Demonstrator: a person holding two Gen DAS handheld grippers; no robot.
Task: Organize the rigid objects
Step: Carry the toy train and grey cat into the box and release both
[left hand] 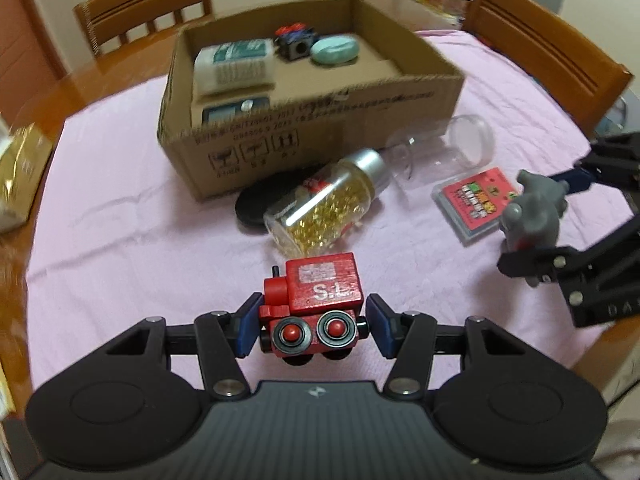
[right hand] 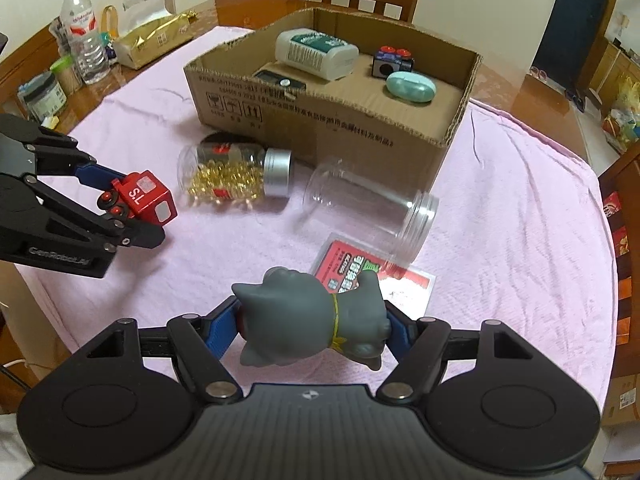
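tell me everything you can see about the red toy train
The red toy train looks like painted wood: a boxy cab marked "S.L" in white with a pale worn sticker, a rounded boiler, a small black chimney, and two metal-ringed wheels with red hubs facing the left wrist camera. It lies between the blue pads of the left tool, which close in on both sides. The right wrist view shows it held over the pink cloth, on the near side of the cardboard box.

Train and cat held; the rest on the cloth or boxed.
Red train (left hand: 320, 304) and grey cat (right hand: 316, 316) are lifted; pill bottle (right hand: 236, 176), clear jar (right hand: 368, 216) and card pack (right hand: 352, 272) lie before the box (right hand: 320, 120).
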